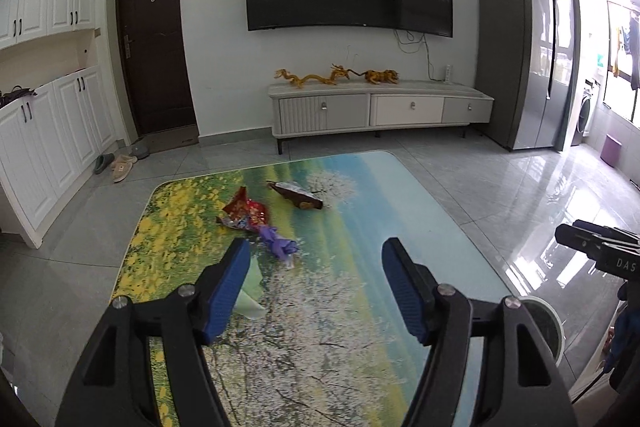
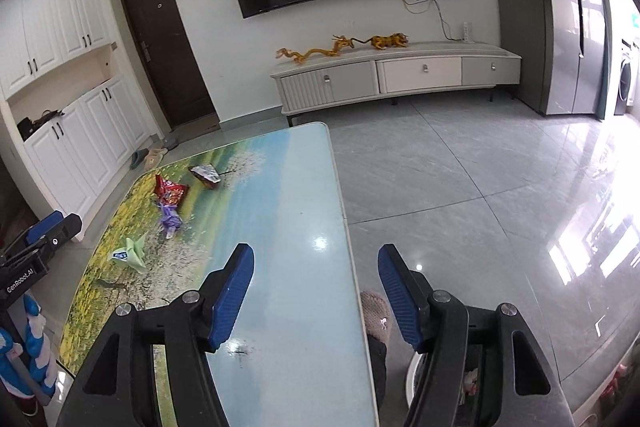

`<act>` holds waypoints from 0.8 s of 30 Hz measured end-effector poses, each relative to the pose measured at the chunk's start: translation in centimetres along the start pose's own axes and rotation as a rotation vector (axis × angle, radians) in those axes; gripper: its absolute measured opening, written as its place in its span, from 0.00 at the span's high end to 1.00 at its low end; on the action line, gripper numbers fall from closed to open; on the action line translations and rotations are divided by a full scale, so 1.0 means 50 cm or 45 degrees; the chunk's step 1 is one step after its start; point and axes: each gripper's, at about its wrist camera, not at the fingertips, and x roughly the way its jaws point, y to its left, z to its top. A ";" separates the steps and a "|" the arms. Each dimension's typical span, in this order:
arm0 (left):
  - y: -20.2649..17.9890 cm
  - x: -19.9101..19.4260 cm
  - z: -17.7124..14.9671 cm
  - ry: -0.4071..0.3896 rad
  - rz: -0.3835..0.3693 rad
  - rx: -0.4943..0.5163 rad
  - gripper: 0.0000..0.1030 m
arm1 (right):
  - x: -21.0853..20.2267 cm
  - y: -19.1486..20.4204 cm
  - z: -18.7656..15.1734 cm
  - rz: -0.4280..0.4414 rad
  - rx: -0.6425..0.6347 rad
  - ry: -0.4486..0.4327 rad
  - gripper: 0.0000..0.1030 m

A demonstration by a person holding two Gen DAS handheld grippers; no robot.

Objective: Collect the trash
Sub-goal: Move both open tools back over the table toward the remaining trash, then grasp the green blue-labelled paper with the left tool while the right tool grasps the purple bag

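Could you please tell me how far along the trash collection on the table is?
Nothing visibly collected yet. In hand: nothing; the left gripper and right gripper are both open and empty. Left on the table: red wrapper, brown wrapper, purple wrapper, green wrapper.

Green wrapper (image 1: 250, 291) half hidden behind left finger (image 1: 226, 291). Bin (image 1: 546, 323) mostly behind gripper frame, contents unclear. Right gripper (image 1: 592, 247) cut by picture edge. Wrapper print unreadable.
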 end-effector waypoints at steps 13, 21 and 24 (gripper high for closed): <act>0.102 0.022 -0.017 0.035 0.084 -0.084 0.35 | 0.103 0.151 0.036 0.121 -0.169 0.070 0.39; 0.129 0.062 -0.029 0.078 0.100 -0.104 0.30 | 0.160 0.195 0.045 0.171 -0.213 0.110 0.39; 0.143 0.079 -0.033 0.094 0.107 -0.115 0.30 | 0.182 0.208 0.048 0.188 -0.226 0.128 0.39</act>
